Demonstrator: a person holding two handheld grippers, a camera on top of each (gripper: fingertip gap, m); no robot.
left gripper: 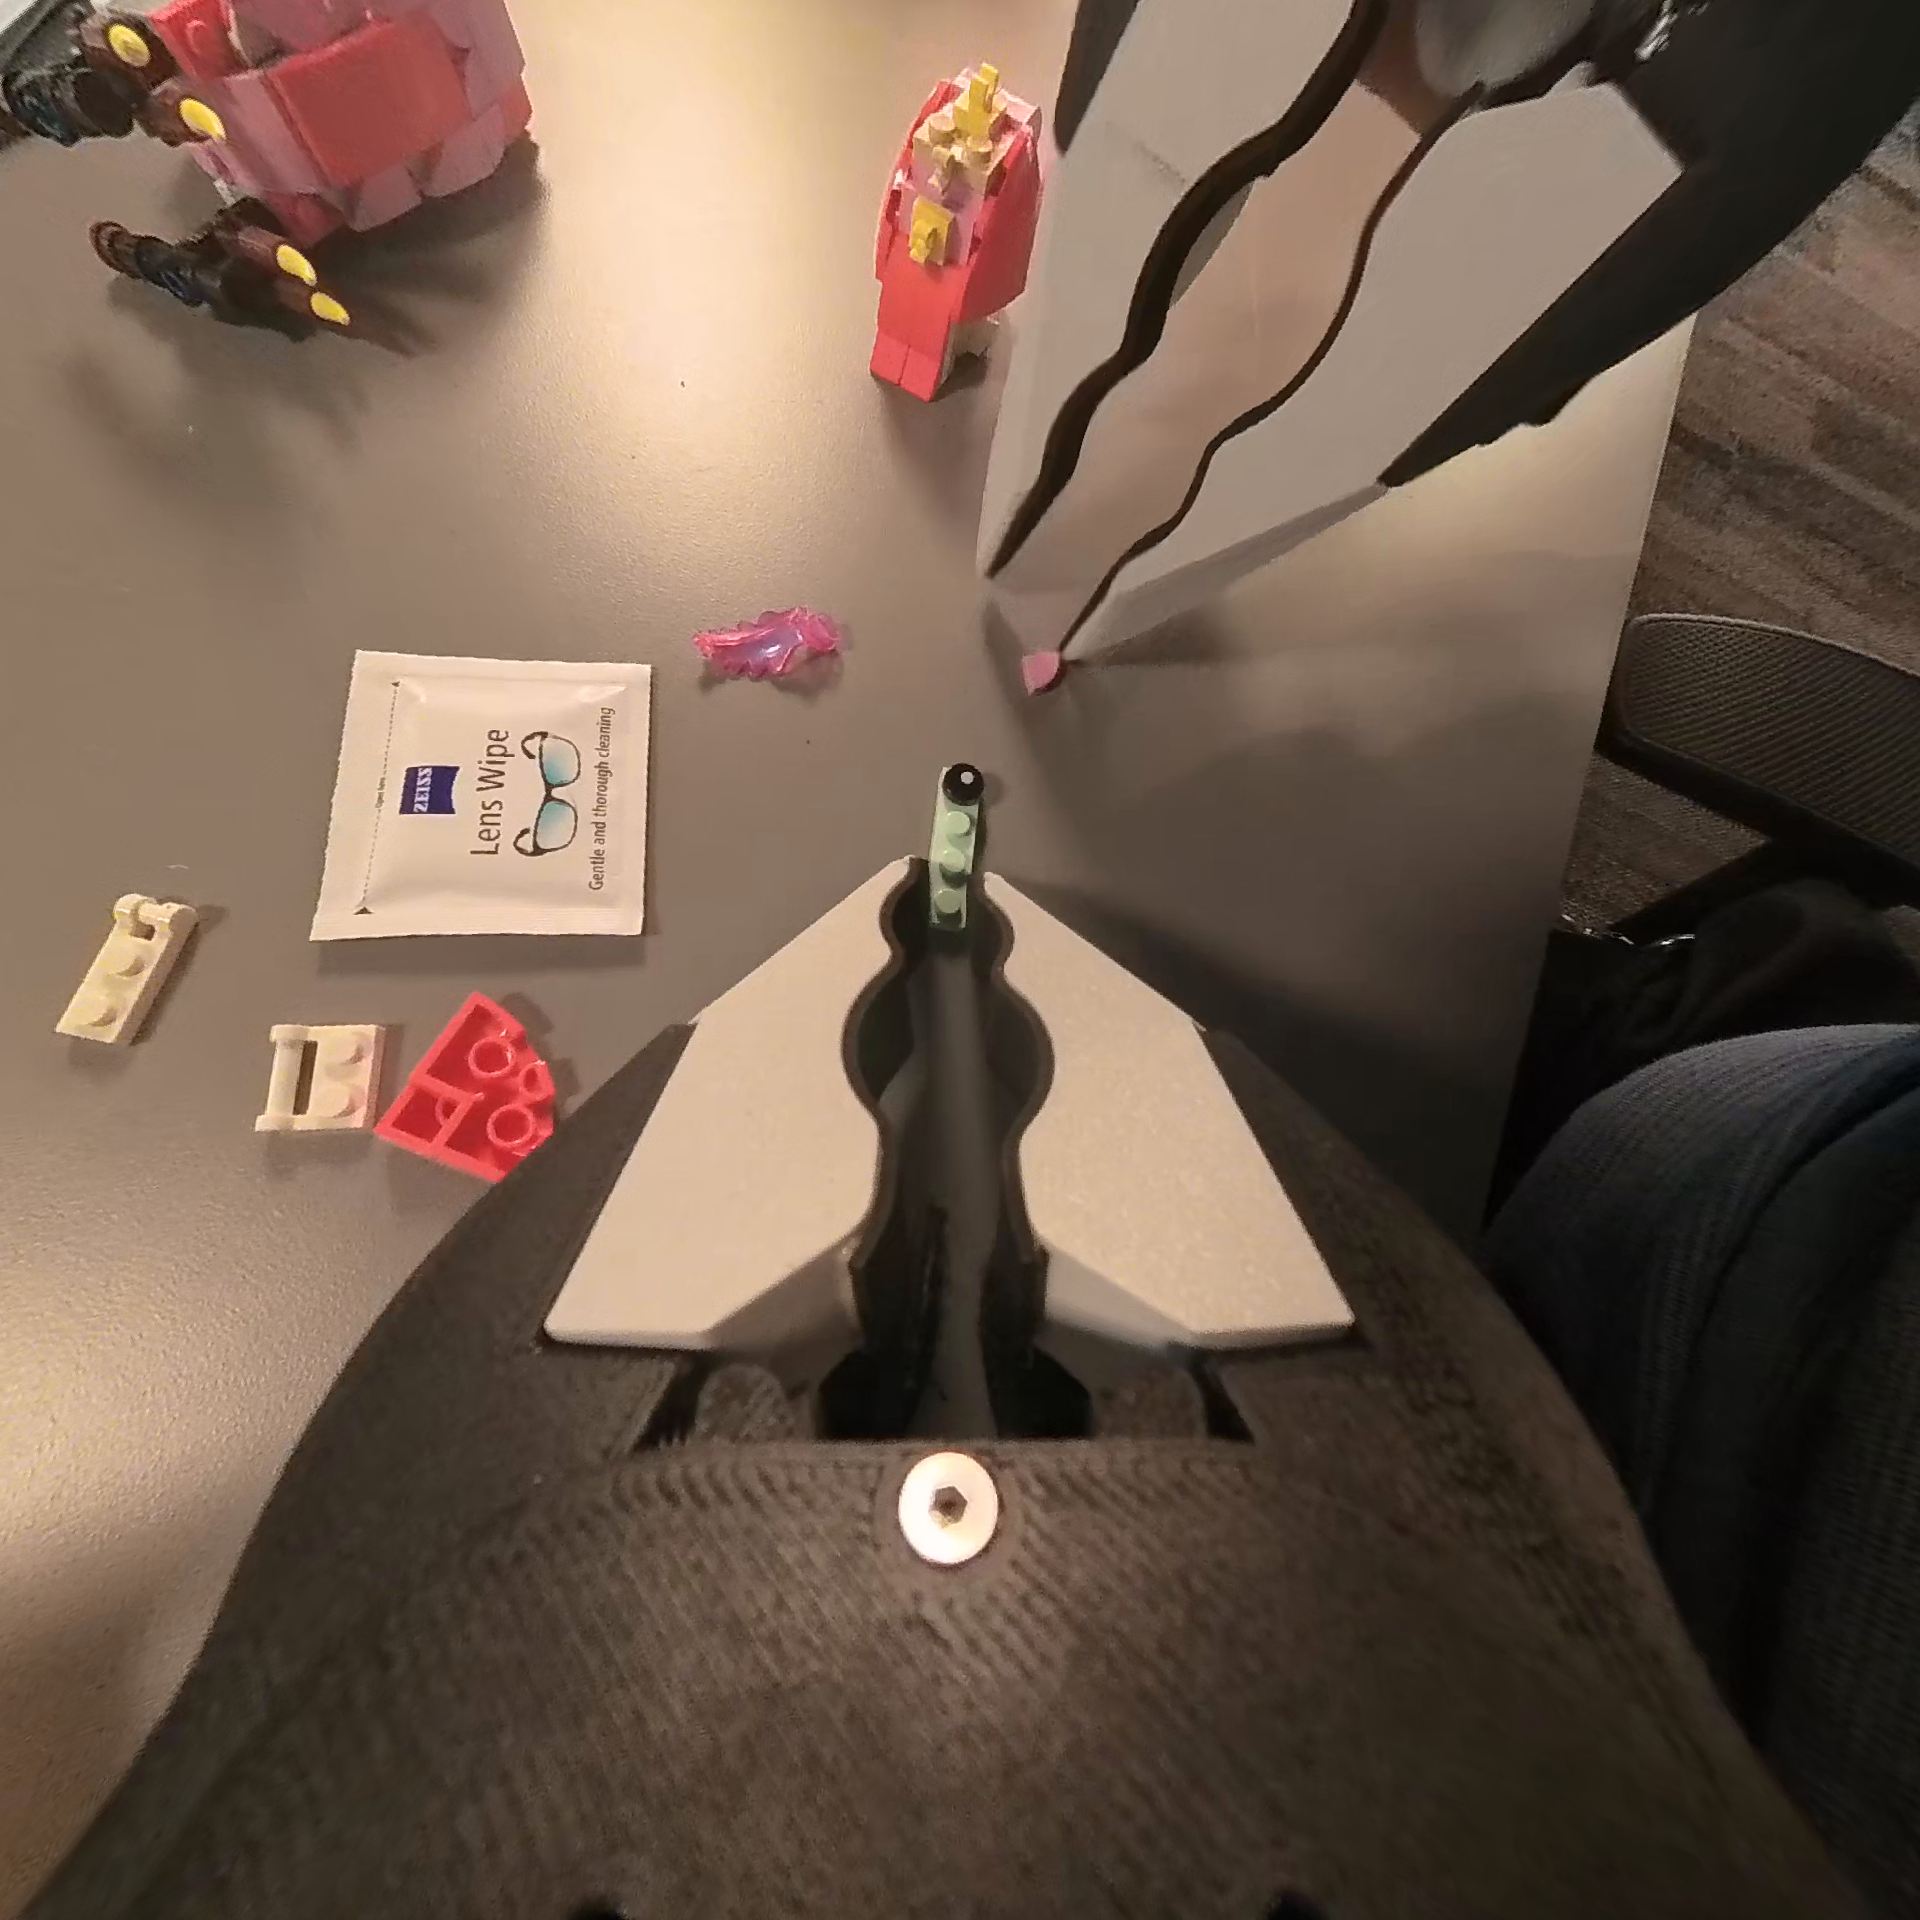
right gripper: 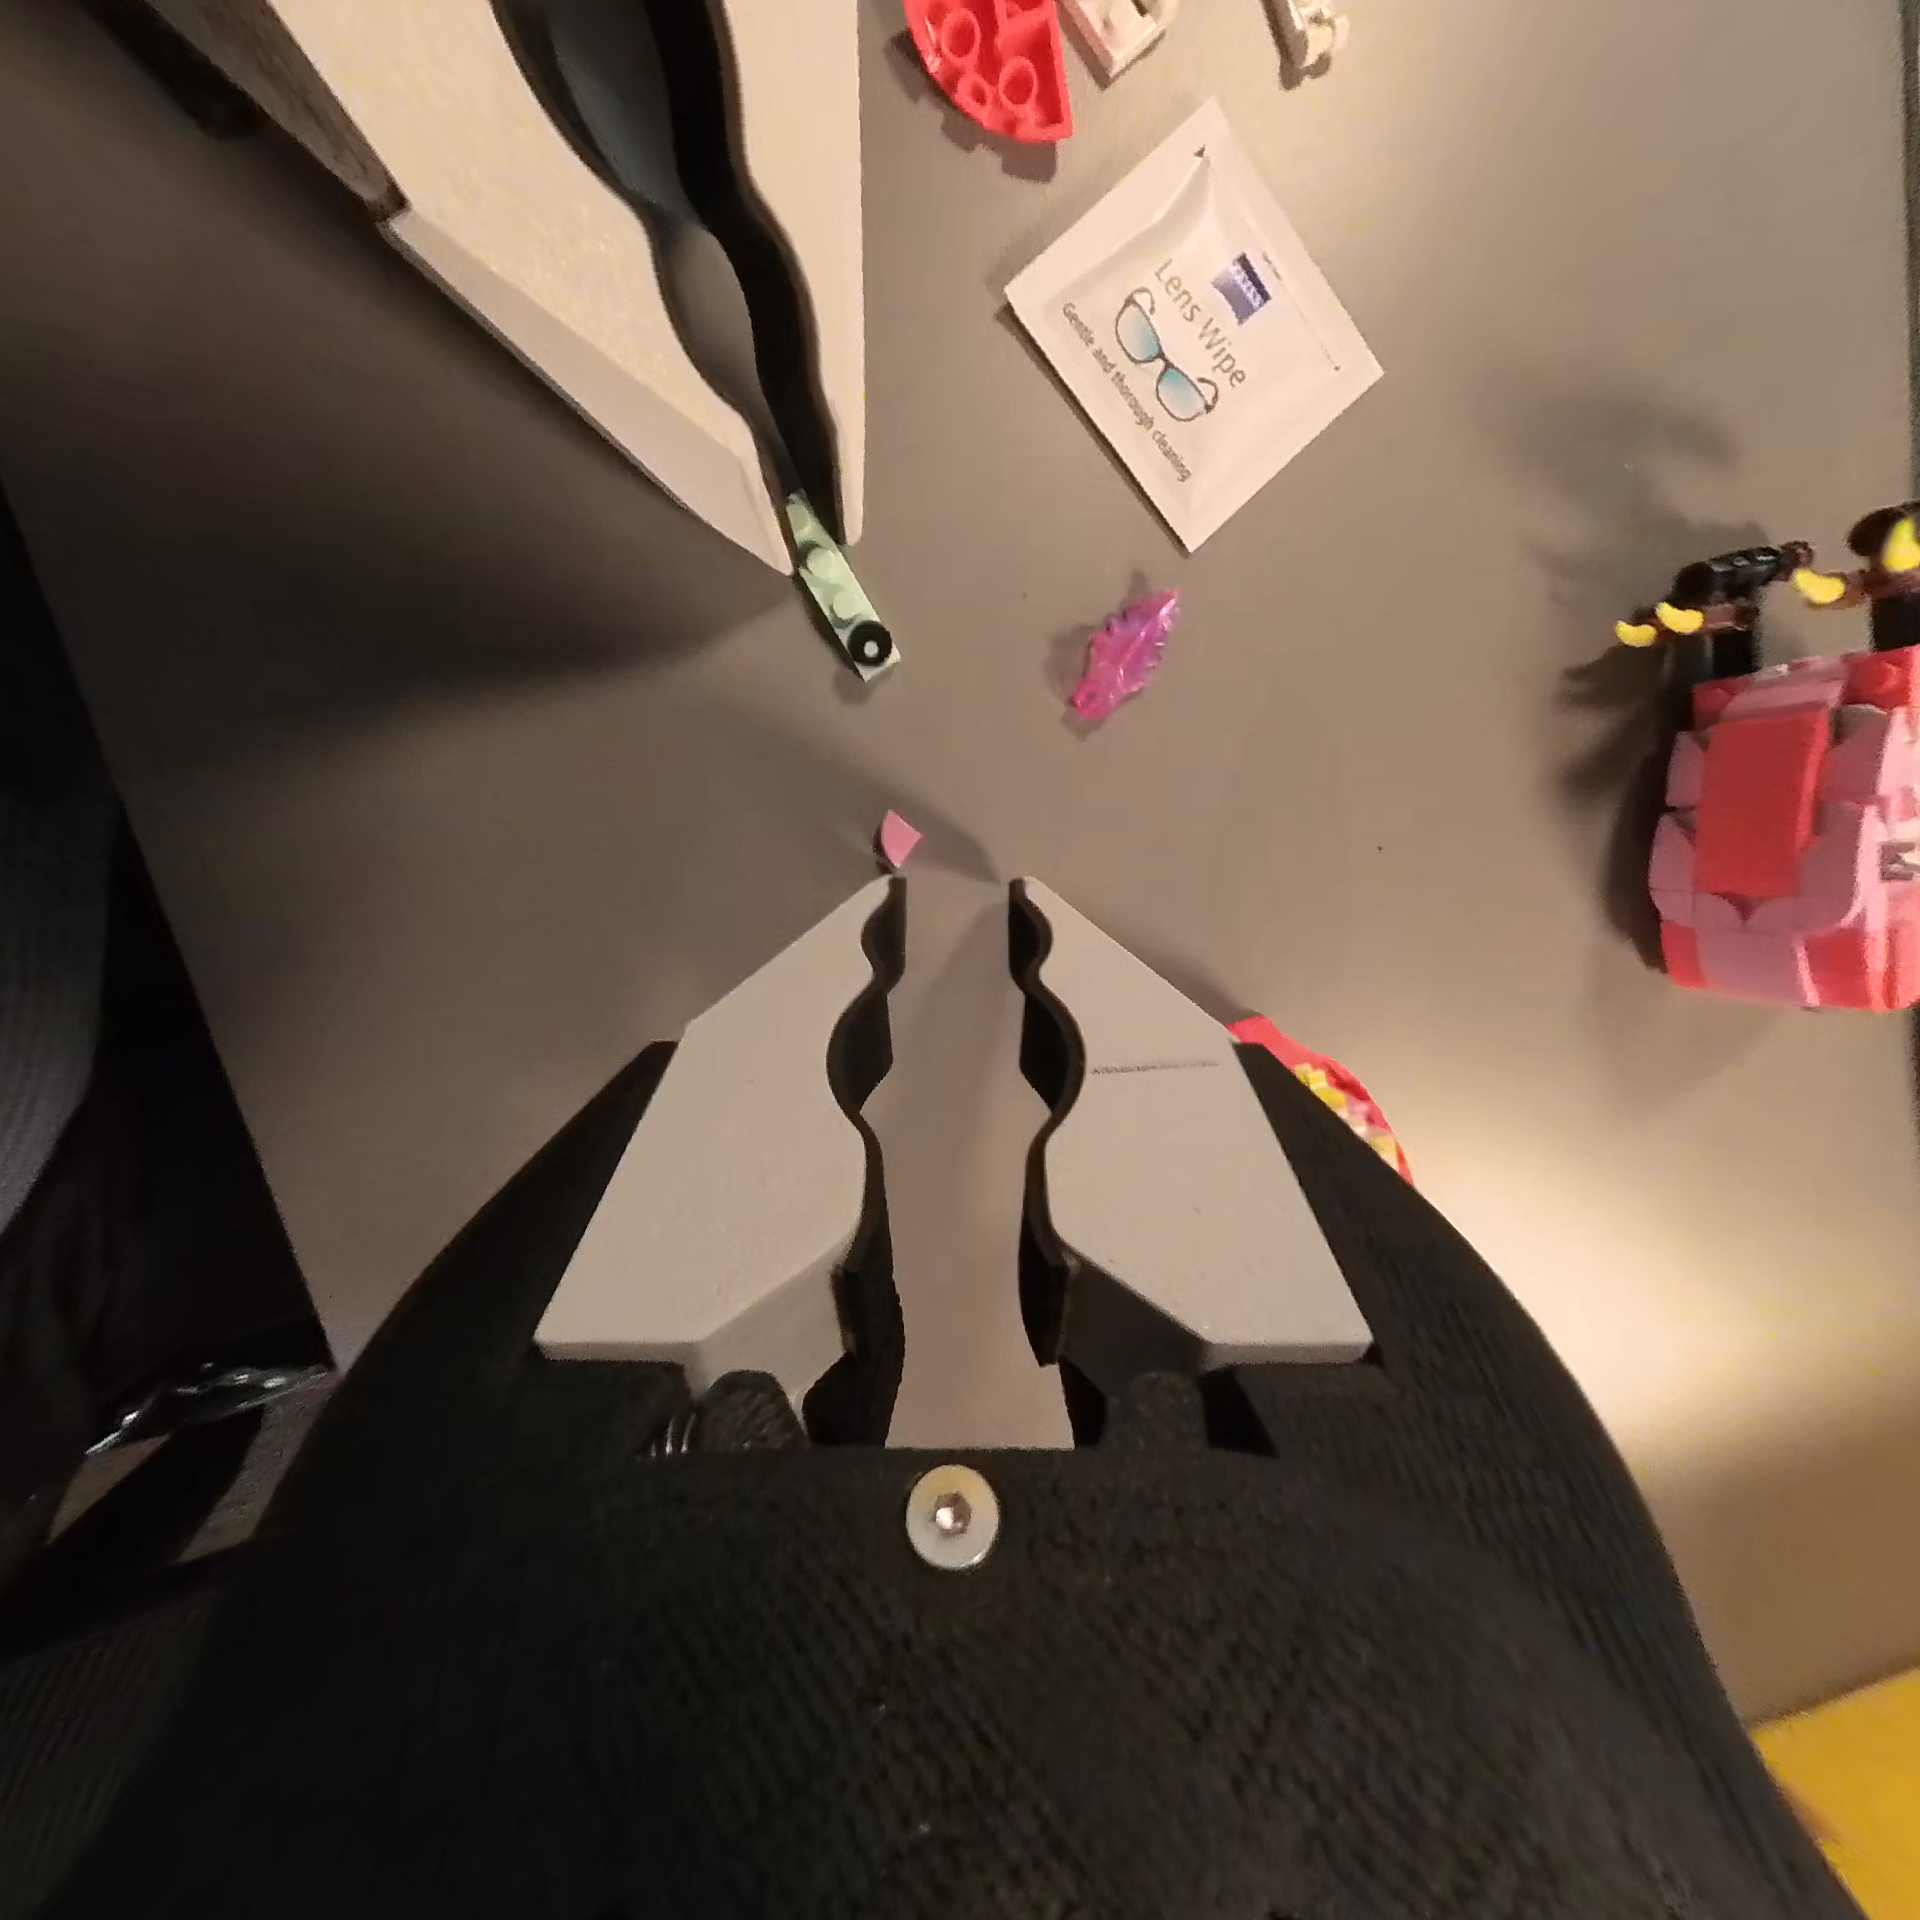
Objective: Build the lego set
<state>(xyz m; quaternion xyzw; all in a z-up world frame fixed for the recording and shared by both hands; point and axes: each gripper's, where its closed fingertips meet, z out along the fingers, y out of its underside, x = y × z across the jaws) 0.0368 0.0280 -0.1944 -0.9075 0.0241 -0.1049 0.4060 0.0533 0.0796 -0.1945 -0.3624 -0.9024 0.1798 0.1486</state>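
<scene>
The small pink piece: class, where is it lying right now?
The small pink piece lies on the grey table, just off the right hand-held gripper, untouched by its open fingers.

On the worktop (left gripper: 623,468), seen from the left wrist view, the lens wipe sachet (left gripper: 483,795) lies at centre. At its 3 o'clock, the studded plate (left gripper: 954,852) juts from the left hand-held gripper (left gripper: 951,883), pinched between the fingers. A leaf-shaped piece (left gripper: 769,644) lies at 2 o'clock, a small tile (left gripper: 1042,670) beyond it, touching one fingertip of the right hand-held gripper (left gripper: 1029,613), whose jaws stand apart. Two hinge plates (left gripper: 125,966) (left gripper: 322,1075) and a wedge plate (left gripper: 473,1086) lie at 7 o'clock. Brick models stand at 11 (left gripper: 343,114) and 1 o'clock (left gripper: 956,229).
</scene>
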